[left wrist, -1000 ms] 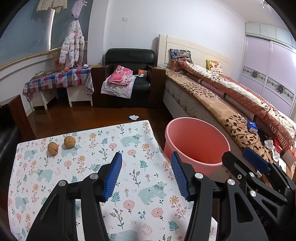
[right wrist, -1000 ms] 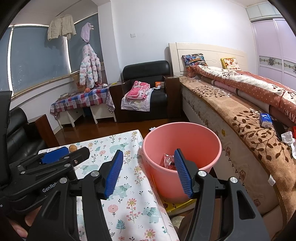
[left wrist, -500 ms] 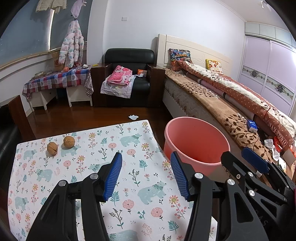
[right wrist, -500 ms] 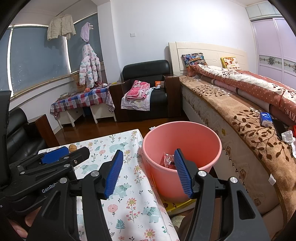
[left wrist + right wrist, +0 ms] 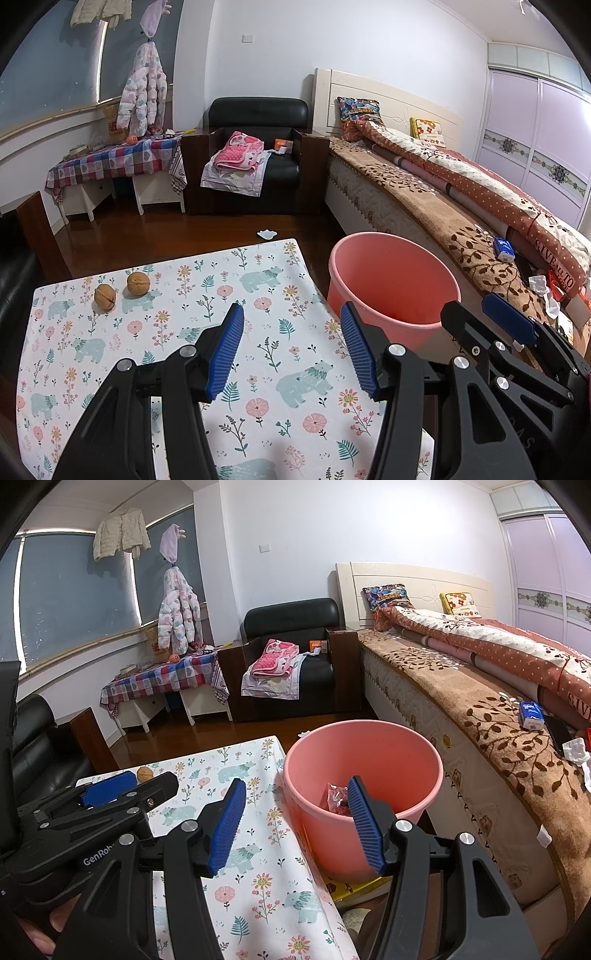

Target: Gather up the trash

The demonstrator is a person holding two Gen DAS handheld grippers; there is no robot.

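Observation:
A pink bin [image 5: 395, 280] stands on the floor between the table and the bed; it also shows in the right wrist view [image 5: 364, 771] with red wrapper trash [image 5: 334, 797] inside. My left gripper [image 5: 291, 349] is open and empty above the floral tablecloth [image 5: 184, 332]. My right gripper [image 5: 295, 823] is open and empty, over the table edge beside the bin. Two walnuts [image 5: 122, 288] lie at the table's far left. One walnut [image 5: 144, 774] shows in the right wrist view.
A bed [image 5: 443, 206] with blankets runs along the right, with a blue tissue pack [image 5: 504, 249] and crumpled paper [image 5: 543, 291] on it. A black armchair [image 5: 255, 162] with clothes stands at the back. A white scrap [image 5: 266, 233] lies on the wood floor.
Both grippers have drifted back slightly; the view has hardly shifted. Both stay open and empty.

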